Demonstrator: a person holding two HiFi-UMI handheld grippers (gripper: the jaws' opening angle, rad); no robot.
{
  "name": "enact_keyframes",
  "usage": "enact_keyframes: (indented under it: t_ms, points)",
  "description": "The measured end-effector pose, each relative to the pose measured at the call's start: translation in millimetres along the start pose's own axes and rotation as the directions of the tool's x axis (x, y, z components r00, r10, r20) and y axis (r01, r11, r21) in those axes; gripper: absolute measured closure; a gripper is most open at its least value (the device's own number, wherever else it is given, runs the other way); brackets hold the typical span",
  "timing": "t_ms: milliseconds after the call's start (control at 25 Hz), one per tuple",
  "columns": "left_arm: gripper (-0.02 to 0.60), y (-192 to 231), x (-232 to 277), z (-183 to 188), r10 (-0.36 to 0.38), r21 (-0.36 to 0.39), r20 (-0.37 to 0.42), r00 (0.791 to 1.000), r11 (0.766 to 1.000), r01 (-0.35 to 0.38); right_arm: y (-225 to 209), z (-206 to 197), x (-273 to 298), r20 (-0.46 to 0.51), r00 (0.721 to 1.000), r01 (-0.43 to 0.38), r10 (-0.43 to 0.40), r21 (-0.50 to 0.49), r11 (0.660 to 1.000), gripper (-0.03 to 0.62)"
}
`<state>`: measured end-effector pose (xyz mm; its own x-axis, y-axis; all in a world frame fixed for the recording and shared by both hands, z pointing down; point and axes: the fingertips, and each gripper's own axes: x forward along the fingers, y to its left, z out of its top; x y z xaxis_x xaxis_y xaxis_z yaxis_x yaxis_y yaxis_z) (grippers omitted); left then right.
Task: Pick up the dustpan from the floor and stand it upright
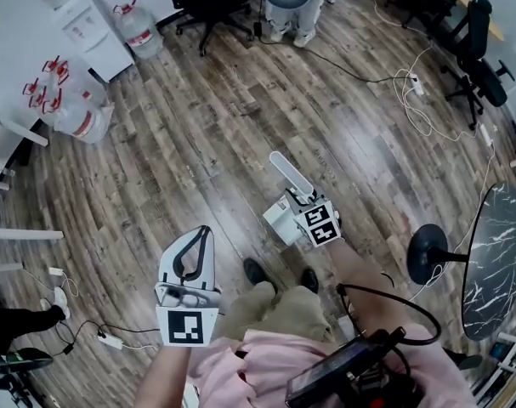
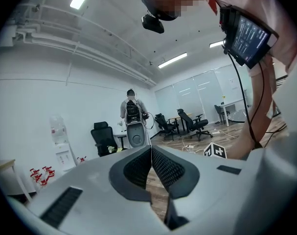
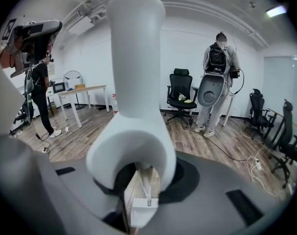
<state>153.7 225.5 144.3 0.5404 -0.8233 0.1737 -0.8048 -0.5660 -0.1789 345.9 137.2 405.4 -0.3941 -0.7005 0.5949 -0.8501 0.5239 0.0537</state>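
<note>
Holding the white plastic dustpan (image 1: 280, 221) with your right gripper (image 1: 303, 201), you have it just in front of your black shoes (image 1: 258, 272), above the brown wooden plank floor (image 1: 198, 143). In the right gripper view the two jaws pinch the low part of its long rounded handle (image 3: 136, 82). The handle rises straight away from the camera, and the white pan body shows under the jaws. You hold it low, close to the pan, and I think this is so that you can control the tilt well while the base goes down. From the head view I cannot tell if the pan already touches the floor or hangs a little over it.

Your left gripper (image 1: 205, 233) is at your left side, well apart from the dustpan. Its fingers (image 2: 163, 168) are pressed together and nothing is between them. It seems to wait, because one gripper is enough for such a light thing.

The handle points nearly up, so the task looks close to its end: the dustpan is lifted, and what is left is to set it standing and let go. The base looks narrow, so it could fall over if you release it while it is leaning.
</note>
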Motion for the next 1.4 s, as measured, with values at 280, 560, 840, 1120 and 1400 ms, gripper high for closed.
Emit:
enact_keyframes:
  t_ms: [280,560,840,1120,1400]
  points:
    - [0.568,-22.2,-10.5,19.7,0.038,0.028,0.013,0.999,0.999,-0.038,1.7,-14.2,-16.8,-0.026,0.997,-0.066,0.067,0.041,0.997,0.364]
    - [0.568,-51.8,-28.1,52.9,0.13,0.023,0.058,0.99,0.991,-0.132,12.7,-16.0,-64.7,0.017,0.991,-0.129,0.129,-0.001,0.992,0.343]
    - [0.568,-94.7,-45.4,113.5,0.158,-0.026,0.155,0.975,0.987,-0.155,11.2,9.1,-155.0,0.094,0.988,-0.132,0.126,0.059,0.99,0.349]
    - [0.568,-114.1,-52.3,195.6,0.23,-0.008,0.262,0.937,0.972,-0.236,12.4,121.4,-269.8,0.364,0.923,-0.151,0.124,0.047,0.988,0.389]
    - [0.568,-129.5,-55.3,241.9,0.265,-0.042,0.331,0.905,0.963,-0.267,27.4,214.8,-353.5,0.577,0.816,-0.015,0.031,-0.033,0.999,0.591]
